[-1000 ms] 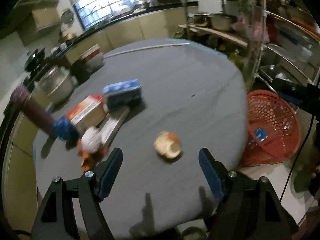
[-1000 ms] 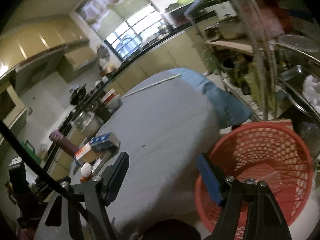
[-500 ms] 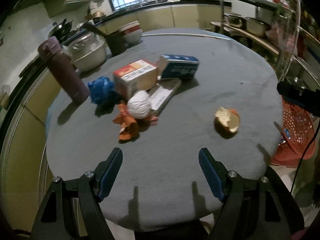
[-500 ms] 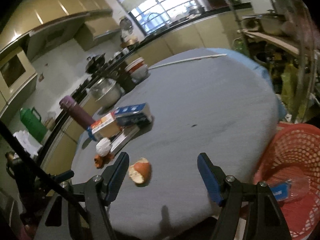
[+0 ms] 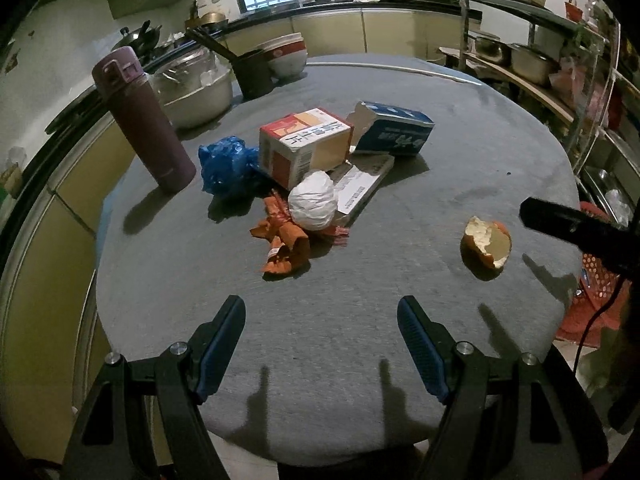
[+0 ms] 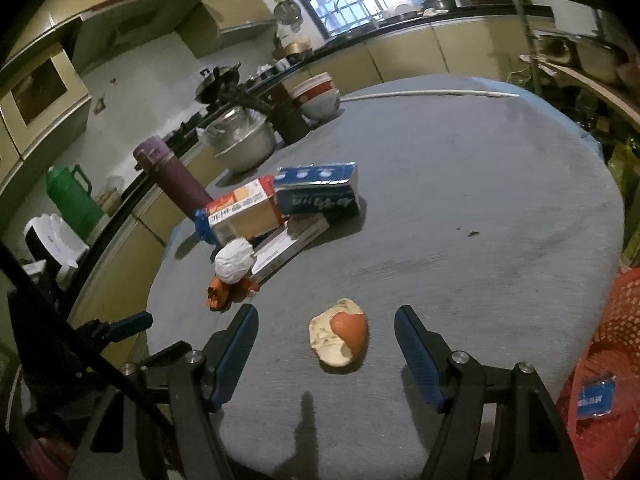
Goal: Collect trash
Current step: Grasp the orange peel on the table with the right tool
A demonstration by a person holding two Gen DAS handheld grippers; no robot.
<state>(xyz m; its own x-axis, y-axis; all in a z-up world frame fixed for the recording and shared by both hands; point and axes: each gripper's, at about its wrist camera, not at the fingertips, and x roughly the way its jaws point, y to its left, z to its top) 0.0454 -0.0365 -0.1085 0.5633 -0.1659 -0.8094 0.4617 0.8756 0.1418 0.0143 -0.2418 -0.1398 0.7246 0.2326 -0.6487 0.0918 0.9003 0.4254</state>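
Hovering with its fingers spread wide and empty, the right tool (image 6: 326, 354) is lined up on the orange peel (image 6: 340, 334), which lies alone on the grey surface (image 6: 480, 184), between the fingertips and just ahead of them; the step in hand looks like the approach to a pick of this peel. The next move probably calls for lowering until the pads flank the peel, then closing gently, since the curled shell may crush or slip. The left tool (image 5: 322, 346) is likewise wide and holds nothing, poised over the near edge of the surface, short of the trash pile beyond the peel: an orange wrapper (image 5: 282, 240), a white paper ball (image 5: 313, 205), a blue plastic bag (image 5: 226, 166), a red-and-white carton (image 5: 306, 146), a blue carton (image 5: 394, 134) and a flat box (image 5: 360, 184), all clustered and touching. The red basket (image 6: 608, 320) stands off the surface's edge, to the right of the peel, and holds at least a small blue packet (image 6: 595, 396); the rest of its contents are out of view. A purple flask (image 5: 140, 118) stands upright beyond the pile, likely not trash.
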